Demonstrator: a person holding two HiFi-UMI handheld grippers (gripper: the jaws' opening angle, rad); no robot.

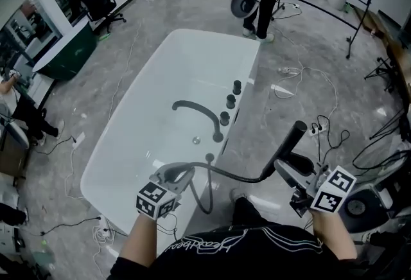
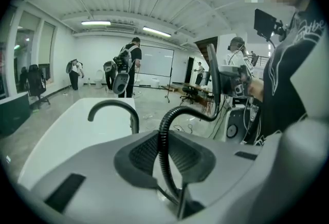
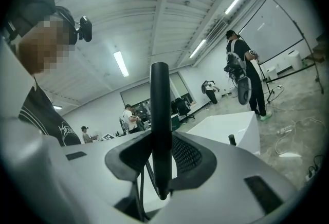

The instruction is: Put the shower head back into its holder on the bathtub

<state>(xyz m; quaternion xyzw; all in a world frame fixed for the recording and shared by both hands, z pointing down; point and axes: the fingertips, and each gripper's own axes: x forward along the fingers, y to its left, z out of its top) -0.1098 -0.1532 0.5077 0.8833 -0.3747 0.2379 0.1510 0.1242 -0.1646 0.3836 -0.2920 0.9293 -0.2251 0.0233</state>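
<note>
Head view overhead; other two low, close; bathtub shared.

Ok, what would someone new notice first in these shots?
The big white bathtub fills the middle of the head view, with a dark curved spout arching from its right rim. Nearer the person, the right gripper clamps a dark shower head just outside the tub's right side, and the left gripper grips its hose over the near end.
</note>
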